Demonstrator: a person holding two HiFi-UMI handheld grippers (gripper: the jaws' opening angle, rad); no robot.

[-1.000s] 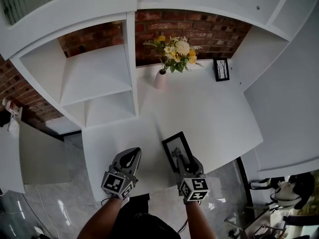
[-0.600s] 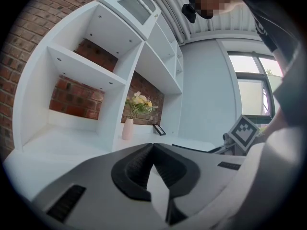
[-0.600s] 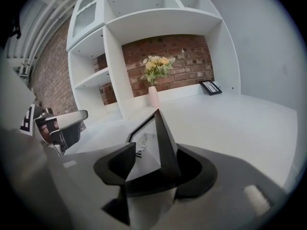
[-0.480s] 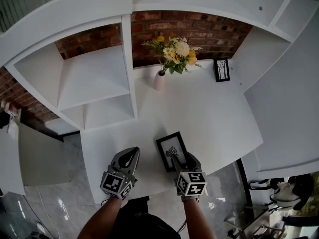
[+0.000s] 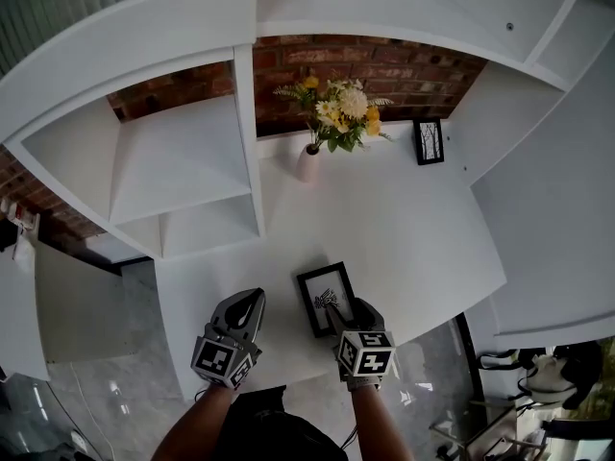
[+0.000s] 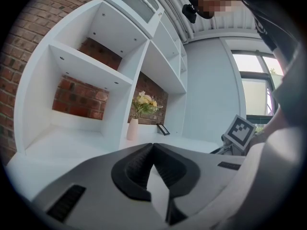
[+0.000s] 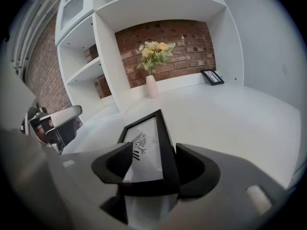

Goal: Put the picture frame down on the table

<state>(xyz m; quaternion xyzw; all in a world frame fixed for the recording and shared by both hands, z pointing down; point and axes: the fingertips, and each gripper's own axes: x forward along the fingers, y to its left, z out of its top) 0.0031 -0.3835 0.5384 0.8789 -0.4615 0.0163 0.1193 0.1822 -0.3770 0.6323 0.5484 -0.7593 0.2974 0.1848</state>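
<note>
A black picture frame (image 5: 324, 297) with a white print of a dark sprig sits low over the near part of the white table (image 5: 404, 219). Whether it touches the table I cannot tell. My right gripper (image 5: 335, 312) is shut on its near right edge; in the right gripper view the frame (image 7: 146, 140) runs forward from between the jaws of that gripper (image 7: 153, 166). My left gripper (image 5: 253, 302) hangs over the table's near edge, left of the frame. Its jaws meet at the tips (image 6: 152, 146) with nothing in them.
A pale pink vase of yellow and white flowers (image 5: 309, 157) stands at the back of the table by the brick wall. A second small black frame (image 5: 429, 140) leans at the back right. White shelf compartments (image 5: 183, 161) rise on the left. The table's edge runs just behind both grippers.
My right gripper has carried the picture frame a little to the left and nearer the left gripper. The left gripper has hardly moved.
</note>
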